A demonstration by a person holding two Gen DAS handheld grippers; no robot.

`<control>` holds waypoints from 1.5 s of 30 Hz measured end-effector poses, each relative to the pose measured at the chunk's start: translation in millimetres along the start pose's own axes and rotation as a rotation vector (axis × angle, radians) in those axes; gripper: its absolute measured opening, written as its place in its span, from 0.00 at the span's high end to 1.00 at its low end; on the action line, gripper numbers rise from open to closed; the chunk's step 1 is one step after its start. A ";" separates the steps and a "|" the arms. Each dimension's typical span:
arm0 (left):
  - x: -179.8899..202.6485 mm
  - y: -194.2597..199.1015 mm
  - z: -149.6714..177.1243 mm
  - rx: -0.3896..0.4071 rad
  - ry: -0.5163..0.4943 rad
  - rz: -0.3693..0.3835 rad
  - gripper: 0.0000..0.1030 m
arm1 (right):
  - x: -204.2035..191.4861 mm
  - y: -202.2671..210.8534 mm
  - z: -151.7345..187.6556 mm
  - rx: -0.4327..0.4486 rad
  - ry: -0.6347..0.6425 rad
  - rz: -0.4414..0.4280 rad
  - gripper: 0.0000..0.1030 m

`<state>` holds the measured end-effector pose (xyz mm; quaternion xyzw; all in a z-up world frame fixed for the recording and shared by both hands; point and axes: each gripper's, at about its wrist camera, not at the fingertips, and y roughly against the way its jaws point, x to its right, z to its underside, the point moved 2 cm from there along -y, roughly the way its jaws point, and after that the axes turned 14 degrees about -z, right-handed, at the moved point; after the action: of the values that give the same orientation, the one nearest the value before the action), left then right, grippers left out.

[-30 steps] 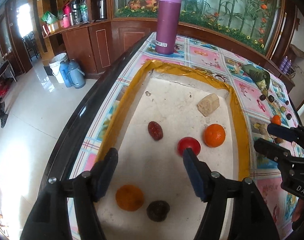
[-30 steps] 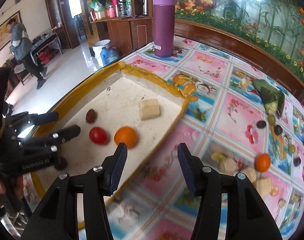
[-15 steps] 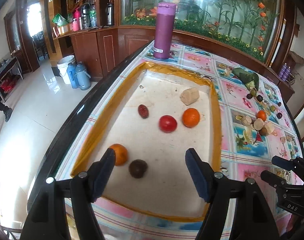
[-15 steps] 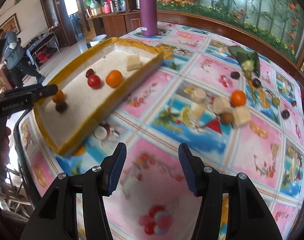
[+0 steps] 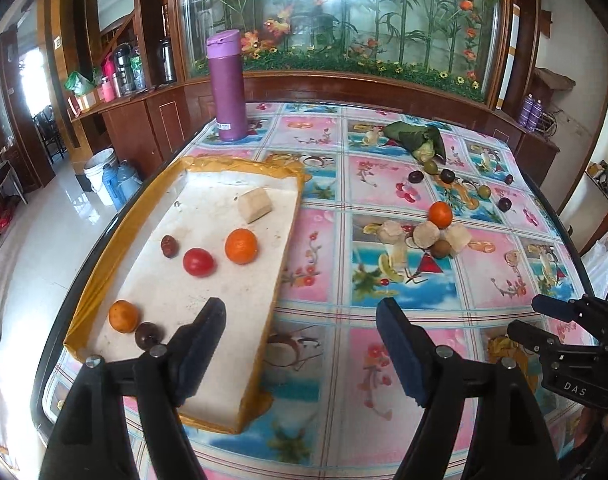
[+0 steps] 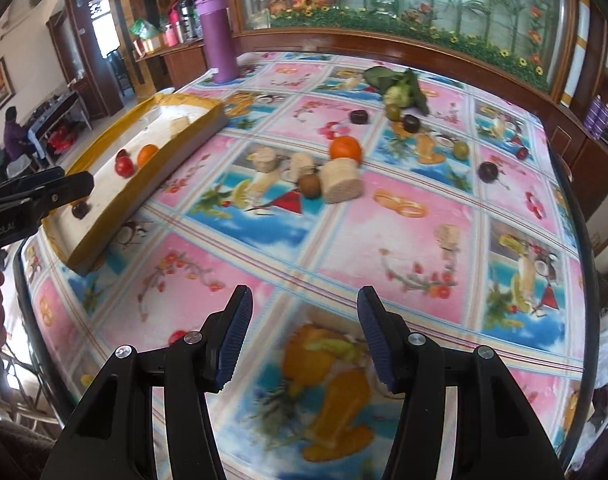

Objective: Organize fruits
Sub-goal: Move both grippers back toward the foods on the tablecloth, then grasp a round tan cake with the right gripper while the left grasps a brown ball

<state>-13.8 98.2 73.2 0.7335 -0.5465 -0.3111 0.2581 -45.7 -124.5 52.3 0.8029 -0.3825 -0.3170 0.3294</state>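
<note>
**Both grippers open and empty above the table**

The left gripper (image 5: 300,322) hangs above the near edge of the tray (image 5: 104,256). Its jaws stand wide apart and hold nothing. The right gripper (image 6: 302,320) hangs above the near part of the table (image 6: 383,220). Its jaws are also spread, with nothing between them.

The tray lies on the left side of the table. It has a white floor and a yellow rim. Contents of the tray, from far to near:

- a pale block (image 5: 255,205) at the far end;
- an orange (image 5: 241,245) at the middle, right side;
- a tomato (image 5: 199,262) just left of the orange;
- a dark red fruit (image 5: 169,245) left of the tomato;
- a second orange (image 5: 123,316) at the near left corner;
- a dark round fruit (image 5: 147,335) touching or just beside the second orange.

A loose group lies on the tablecloth, well apart from the tray to the right. It contains a third orange (image 6: 345,148), a large pale chunk (image 6: 341,181) on the near side of it, and a brown fruit (image 6: 310,185) against the chunk. Several small dark plums (image 6: 359,116) and green fruits (image 6: 460,150) lie scattered farther back and to the right. A bundle of green leaves (image 6: 399,82) lies at the far side of the table.

A purple bottle (image 5: 226,86) stands upright at the far left corner of the table.
</note>
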 end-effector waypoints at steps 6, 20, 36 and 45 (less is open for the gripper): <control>17.2 4.2 -2.1 0.006 -0.018 -0.008 0.19 | 26.3 2.3 -6.7 0.007 -0.011 0.013 0.47; 33.7 -8.1 2.0 -0.041 -0.057 -0.027 0.16 | 57.2 -25.8 -46.6 0.016 -0.016 -0.012 0.47; 55.0 -30.5 10.1 -0.121 -0.121 0.002 0.16 | 63.5 -79.4 -82.7 -0.018 -0.003 -0.110 0.46; 68.2 -45.5 2.7 -0.151 -0.127 0.014 0.16 | 67.0 -80.3 -78.7 -0.020 -0.027 -0.275 0.67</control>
<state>27.7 44.7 26.8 0.6869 -0.5420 -0.3953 0.2797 80.7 -117.8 18.9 0.8400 -0.2699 -0.3741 0.2857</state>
